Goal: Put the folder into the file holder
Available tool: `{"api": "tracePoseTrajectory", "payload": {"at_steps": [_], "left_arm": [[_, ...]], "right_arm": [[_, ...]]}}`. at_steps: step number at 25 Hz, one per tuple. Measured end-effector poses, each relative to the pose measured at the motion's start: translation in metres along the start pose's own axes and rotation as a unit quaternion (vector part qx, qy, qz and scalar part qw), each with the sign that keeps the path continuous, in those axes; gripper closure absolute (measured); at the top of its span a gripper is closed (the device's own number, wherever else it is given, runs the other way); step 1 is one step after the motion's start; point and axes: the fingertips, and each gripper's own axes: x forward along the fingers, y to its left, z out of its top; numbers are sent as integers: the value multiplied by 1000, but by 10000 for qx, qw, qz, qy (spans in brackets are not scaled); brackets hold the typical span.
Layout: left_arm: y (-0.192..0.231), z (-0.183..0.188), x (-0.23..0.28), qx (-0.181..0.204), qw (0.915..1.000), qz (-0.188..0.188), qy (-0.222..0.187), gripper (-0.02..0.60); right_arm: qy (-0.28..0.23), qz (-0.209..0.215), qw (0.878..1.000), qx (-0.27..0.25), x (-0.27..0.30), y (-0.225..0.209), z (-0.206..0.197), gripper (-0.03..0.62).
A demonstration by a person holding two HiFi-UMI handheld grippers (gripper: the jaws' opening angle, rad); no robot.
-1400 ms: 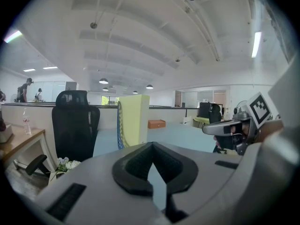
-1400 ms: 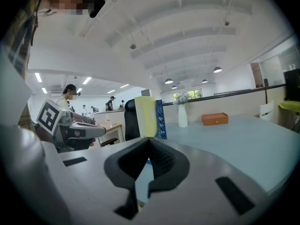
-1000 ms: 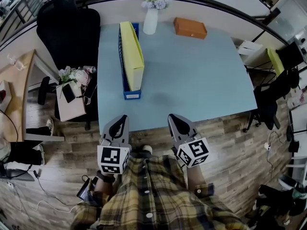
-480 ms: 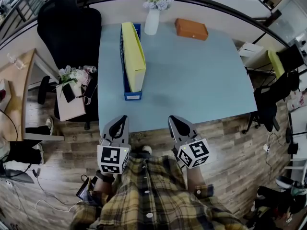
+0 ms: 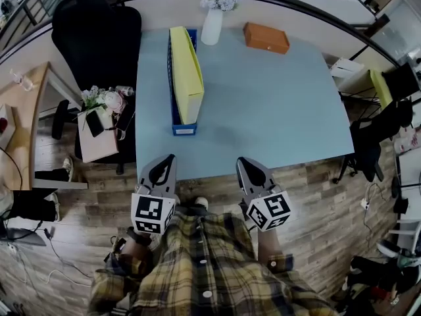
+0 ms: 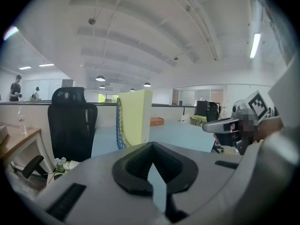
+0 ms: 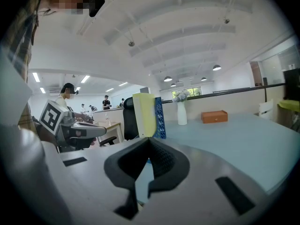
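A yellow folder (image 5: 186,74) stands upright inside the blue file holder (image 5: 183,129) along the left side of the light blue table (image 5: 276,110). My left gripper (image 5: 168,158) and right gripper (image 5: 242,161) hover side by side at the table's near edge, well short of the holder, both shut with nothing in them. In the left gripper view the folder (image 6: 136,116) and the holder's mesh wall (image 6: 120,130) rise beyond the shut left gripper (image 6: 150,170). In the right gripper view the folder (image 7: 144,114) and the holder (image 7: 159,118) stand past the shut right gripper (image 7: 149,165).
A white vase with flowers (image 5: 213,18) and an orange box (image 5: 266,37) sit at the table's far edge. A black office chair (image 5: 99,38) and a small stand with flowers (image 5: 102,127) are left of the table. Wooden floor lies under me.
Both grippers have drifted slightly lower in the head view and stay shut. The folder and the holder have not moved on the table.
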Motion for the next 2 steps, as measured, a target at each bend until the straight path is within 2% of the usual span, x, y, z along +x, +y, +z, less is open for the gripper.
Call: {"api": "tracePoseTrajectory", "payload": {"at_steps": [2], "left_arm": [[1,2,2,112,9999,-61,-17,589]], "right_arm": [[-25,-47,10000,12,0,-2,0,592]]}}
